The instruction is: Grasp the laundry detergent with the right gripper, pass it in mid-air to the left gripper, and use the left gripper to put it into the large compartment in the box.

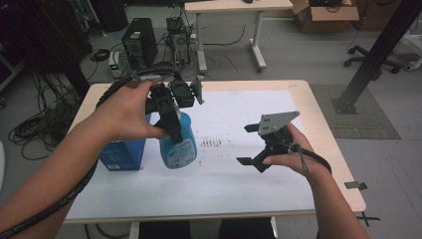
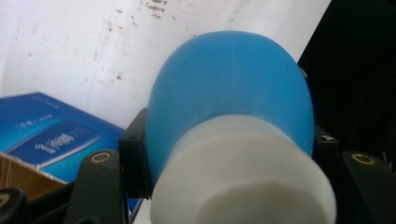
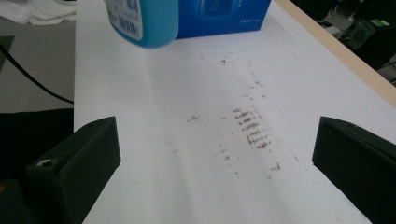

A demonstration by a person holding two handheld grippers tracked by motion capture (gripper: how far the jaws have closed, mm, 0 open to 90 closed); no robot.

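A blue bottle (image 1: 179, 148) with a white label hangs tilted above the table's left half, my left gripper (image 1: 173, 130) shut on its upper part. In the left gripper view the bottle's blue shoulder (image 2: 229, 88) and white cap (image 2: 243, 179) sit between the two black jaws. My right gripper (image 1: 249, 144) is held over the right half of the table, jaws wide open with nothing between them. In the right gripper view (image 3: 215, 158) the bottle's lower end (image 3: 144, 21) shows at the top, off the surface.
A blue box (image 1: 122, 155) stands on the table behind the bottle, near the left edge. Brown smudges (image 1: 211, 143) mark the white sheet (image 1: 239, 179) between the grippers. Beyond the far edge are computers, cables and a desk.
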